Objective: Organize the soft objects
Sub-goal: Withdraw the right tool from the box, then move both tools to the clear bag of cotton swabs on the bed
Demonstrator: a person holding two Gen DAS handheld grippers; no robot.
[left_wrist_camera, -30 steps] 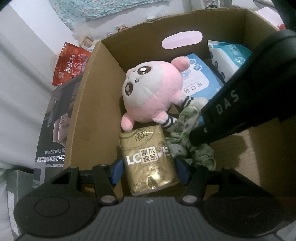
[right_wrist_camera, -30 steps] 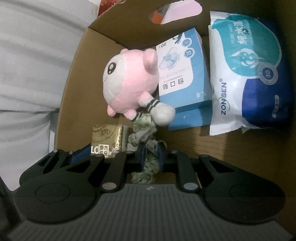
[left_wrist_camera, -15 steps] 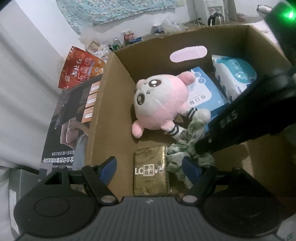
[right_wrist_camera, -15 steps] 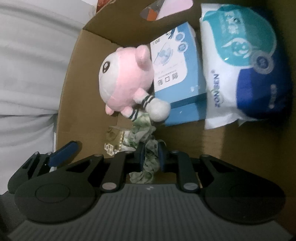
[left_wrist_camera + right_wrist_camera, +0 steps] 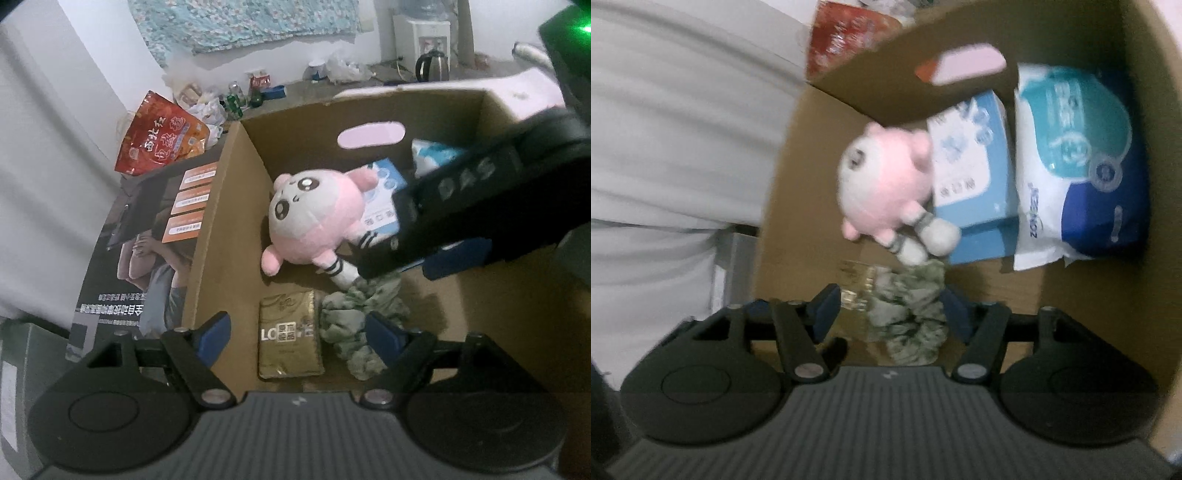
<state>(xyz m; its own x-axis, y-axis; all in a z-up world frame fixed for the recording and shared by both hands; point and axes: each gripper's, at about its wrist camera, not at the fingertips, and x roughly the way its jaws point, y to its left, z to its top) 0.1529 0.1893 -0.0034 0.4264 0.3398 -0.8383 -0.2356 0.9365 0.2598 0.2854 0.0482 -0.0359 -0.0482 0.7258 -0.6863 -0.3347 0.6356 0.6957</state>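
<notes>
Both grippers are letting go inside the cardboard box [image 5: 207, 236]: the right gripper [image 5: 886, 314] is opening off the green scrunchie [image 5: 908, 314], which was pinched a second ago. The left gripper [image 5: 299, 332] is widening, empty, above the gold tissue pack [image 5: 288, 332] now lying on the box floor. Both items seem delivered, though the right view is blurred.

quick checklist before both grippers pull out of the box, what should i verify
1. Left gripper clear of gold tissue pack: ok, jaws opening, pads apart from it.
2. Right gripper released green scrunchie: ok, jaws opening, pads off it.
3. Scrunchie resting in cardboard box: ok.
4. Pink plush undisturbed: ok.
5. Right gripper's exit path clear: cannot tell.
</notes>
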